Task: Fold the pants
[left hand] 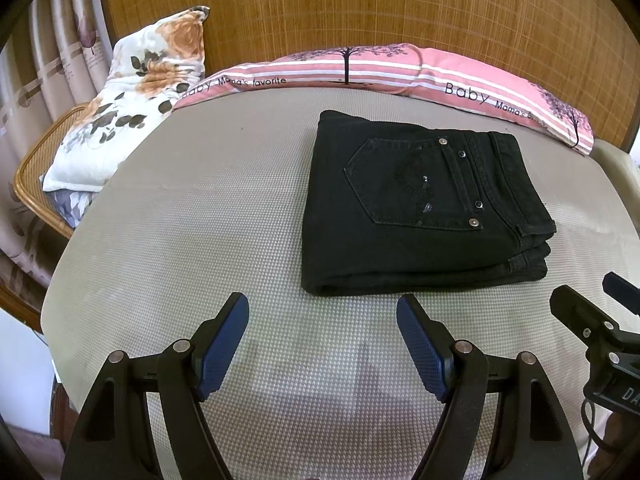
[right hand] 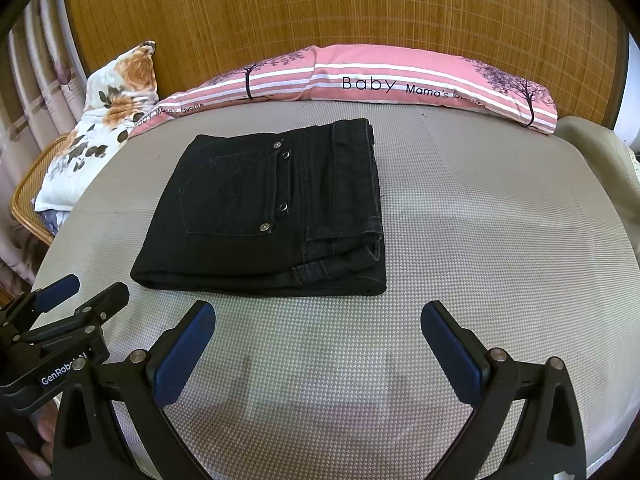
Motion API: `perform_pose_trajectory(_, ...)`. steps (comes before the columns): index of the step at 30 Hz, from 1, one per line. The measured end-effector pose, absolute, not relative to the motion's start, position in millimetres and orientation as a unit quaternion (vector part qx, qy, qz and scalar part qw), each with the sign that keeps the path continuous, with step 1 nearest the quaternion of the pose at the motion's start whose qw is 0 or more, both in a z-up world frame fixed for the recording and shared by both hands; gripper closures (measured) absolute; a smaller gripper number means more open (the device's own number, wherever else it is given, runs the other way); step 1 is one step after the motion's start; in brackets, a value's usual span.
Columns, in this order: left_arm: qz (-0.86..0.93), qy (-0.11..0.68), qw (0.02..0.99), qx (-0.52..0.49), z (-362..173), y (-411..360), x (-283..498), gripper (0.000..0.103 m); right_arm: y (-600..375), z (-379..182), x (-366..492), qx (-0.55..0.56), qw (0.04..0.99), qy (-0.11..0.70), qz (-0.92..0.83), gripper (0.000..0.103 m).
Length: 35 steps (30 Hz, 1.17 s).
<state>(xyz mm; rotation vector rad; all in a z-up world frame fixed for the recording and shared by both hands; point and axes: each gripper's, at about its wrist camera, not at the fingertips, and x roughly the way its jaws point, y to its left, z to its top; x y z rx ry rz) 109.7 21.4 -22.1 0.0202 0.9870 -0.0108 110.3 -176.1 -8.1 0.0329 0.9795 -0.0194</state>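
Black jeans (left hand: 420, 208) lie folded into a compact rectangle on the grey mat (left hand: 200, 220), back pocket up, waistband toward the right. In the right wrist view the same pants (right hand: 264, 216) sit left of centre. My left gripper (left hand: 323, 308) hovers just in front of the pants' near edge, open, nothing between its blue pads. My right gripper (right hand: 318, 316) also hangs open before the near edge, empty. Each gripper shows at the other view's edge: the right gripper (left hand: 600, 312) and the left gripper (right hand: 80, 296).
A pink striped pillow (left hand: 400, 68) lies along the mat's far edge, a floral pillow (left hand: 132, 96) at the far left on a rattan chair (left hand: 32, 168). A bamboo screen (left hand: 360, 4) stands behind. A beige cushion (right hand: 592, 148) sits at the right.
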Motion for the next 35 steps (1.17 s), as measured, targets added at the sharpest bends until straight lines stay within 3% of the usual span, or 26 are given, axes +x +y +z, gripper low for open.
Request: perform_pose_trajectory(35,-0.014,0.481,0.877,0.012,-25.0,17.1,107.8,0.026,-179.0,-9.6,111.9,0.02,0.88,0.474,-0.009,0.001)
